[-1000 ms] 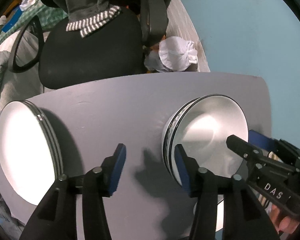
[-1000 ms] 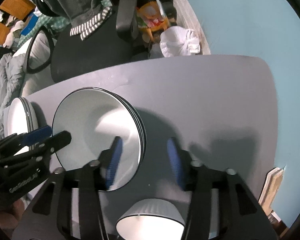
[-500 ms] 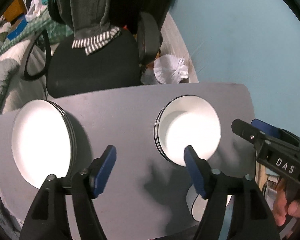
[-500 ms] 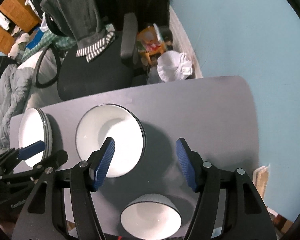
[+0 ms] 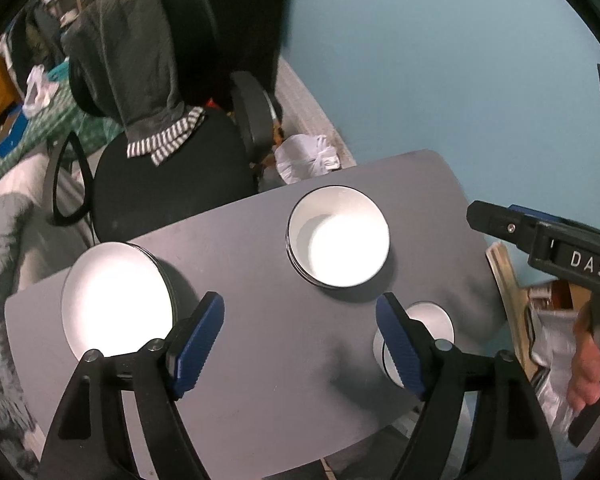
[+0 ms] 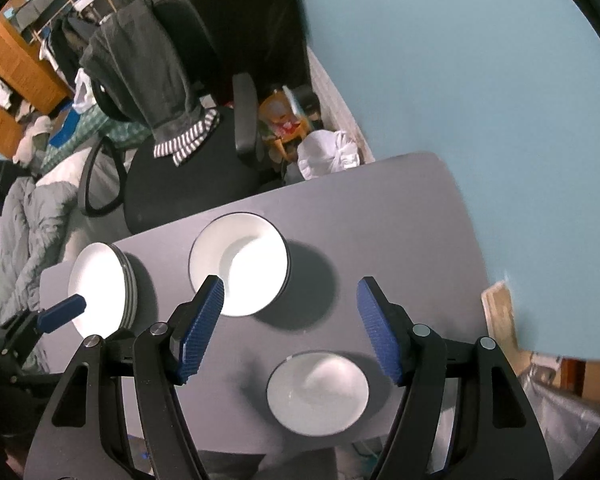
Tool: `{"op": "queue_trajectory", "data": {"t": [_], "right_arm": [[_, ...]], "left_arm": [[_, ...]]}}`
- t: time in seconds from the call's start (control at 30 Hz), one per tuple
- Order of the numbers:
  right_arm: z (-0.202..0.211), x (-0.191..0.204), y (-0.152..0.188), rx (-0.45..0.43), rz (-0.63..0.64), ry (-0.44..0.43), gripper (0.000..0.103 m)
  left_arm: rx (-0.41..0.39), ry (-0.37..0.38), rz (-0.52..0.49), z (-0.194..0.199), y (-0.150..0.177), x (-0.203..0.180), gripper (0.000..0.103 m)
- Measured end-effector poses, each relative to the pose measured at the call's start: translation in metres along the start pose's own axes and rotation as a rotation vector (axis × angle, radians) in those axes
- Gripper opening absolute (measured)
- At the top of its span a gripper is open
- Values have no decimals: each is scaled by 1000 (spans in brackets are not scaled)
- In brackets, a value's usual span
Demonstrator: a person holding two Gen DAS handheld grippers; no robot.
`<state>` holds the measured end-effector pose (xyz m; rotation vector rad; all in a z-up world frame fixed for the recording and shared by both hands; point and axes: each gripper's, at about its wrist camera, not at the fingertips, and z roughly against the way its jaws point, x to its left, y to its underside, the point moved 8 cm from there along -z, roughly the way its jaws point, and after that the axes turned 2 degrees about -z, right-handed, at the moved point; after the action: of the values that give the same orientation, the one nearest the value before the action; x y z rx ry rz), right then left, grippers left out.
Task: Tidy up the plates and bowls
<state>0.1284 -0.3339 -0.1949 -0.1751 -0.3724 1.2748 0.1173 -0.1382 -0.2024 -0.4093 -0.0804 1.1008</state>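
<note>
Round glossy white bowls (image 5: 340,240), dark-rimmed

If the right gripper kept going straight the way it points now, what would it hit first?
Most likely bare table, between the middle stack of dishes and the small bowl. The right gripper is open and empty; depth is hard to judge, so the bowl's far rim is possible.

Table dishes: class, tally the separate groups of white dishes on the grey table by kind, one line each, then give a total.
Stack of flat plates: 1
Stack of deep plates: 1
Single bowl: 1
Total: 3 groups on the table. How many dishes each stack holds cannot be told.
</note>
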Motion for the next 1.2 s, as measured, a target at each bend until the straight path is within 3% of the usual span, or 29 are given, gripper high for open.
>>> {"op": "queue_trajectory", "data": {"t": [0.57, 1.2], "right_arm": [[59, -4, 49, -78, -80, 40, 70], [98, -25, 72, -132, -172, 84, 70]], "left_arm": [[-40, 20, -88, 40, 33, -6, 80], [-122, 31, -244, 65, 30, -39, 80]]}}
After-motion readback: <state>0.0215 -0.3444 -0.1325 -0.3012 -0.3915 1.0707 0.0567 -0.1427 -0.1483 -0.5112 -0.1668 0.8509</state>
